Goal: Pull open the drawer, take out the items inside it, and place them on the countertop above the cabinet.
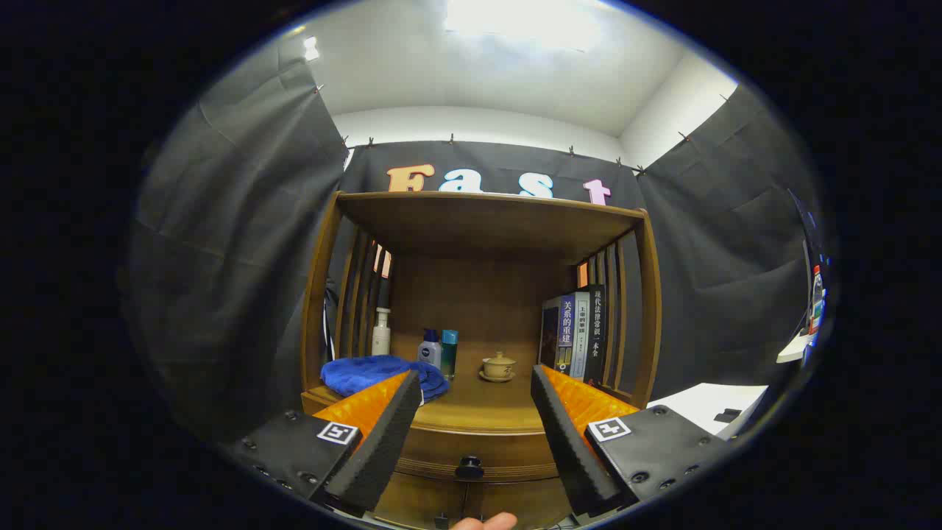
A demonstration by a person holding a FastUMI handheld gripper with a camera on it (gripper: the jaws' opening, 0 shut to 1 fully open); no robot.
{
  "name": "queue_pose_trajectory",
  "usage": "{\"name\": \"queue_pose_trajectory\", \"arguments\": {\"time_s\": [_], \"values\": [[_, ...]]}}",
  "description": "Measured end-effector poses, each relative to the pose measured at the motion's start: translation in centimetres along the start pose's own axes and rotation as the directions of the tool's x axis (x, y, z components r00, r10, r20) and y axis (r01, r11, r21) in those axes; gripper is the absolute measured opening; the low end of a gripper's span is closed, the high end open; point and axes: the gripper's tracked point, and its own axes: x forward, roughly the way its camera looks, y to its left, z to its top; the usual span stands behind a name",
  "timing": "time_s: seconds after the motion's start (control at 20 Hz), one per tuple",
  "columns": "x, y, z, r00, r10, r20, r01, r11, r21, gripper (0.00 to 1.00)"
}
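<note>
Jaws spread wide and empty, drawer shut.
The gripper [471, 434] is held facing the cabinet; the drawer knob [469, 467] is seen centred between the fingers, low and just ahead.

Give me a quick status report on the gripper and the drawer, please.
Gripper open, holding nothing. Drawer shut, its knob between the fingers, untouched. Nothing blocking the knob.
</note>
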Motion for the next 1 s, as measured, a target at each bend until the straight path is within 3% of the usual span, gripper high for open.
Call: {"name": "queue_pose_trajectory", "arguments": {"time_s": [1.0], "values": [[-0.37, -0.19, 0.02, 1.0, -0.003, -0.021, 0.003, 1.0, 0.001, 0.98]]}}
